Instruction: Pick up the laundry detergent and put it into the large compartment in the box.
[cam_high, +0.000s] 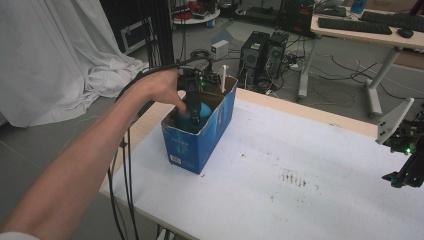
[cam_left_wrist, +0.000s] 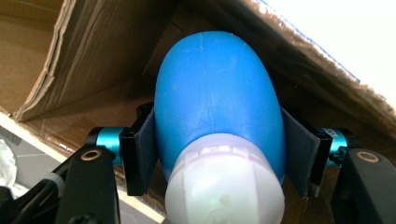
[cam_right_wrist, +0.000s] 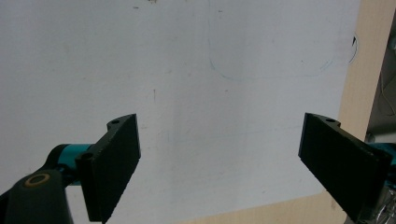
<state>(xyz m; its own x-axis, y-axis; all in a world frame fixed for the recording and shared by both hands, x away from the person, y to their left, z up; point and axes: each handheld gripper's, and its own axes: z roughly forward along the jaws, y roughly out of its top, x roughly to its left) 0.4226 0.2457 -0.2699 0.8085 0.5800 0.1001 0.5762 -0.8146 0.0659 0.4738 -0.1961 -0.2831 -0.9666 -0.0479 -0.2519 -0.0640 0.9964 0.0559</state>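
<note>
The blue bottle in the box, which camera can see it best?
The left gripper view. There the blue bottle looks big and close, its white cap nearest the camera, squeezed between the left gripper jaws inside the cardboard box. The high view shows a small blue bit behind the hand. The right gripper view looks at the white table instead.

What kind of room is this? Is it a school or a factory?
Probably neither: it looks like a lab or workshop. Two computer towers stand on the floor among tangled cables, a desk holds a keyboard, and a white sheet hangs behind the work table.
</note>
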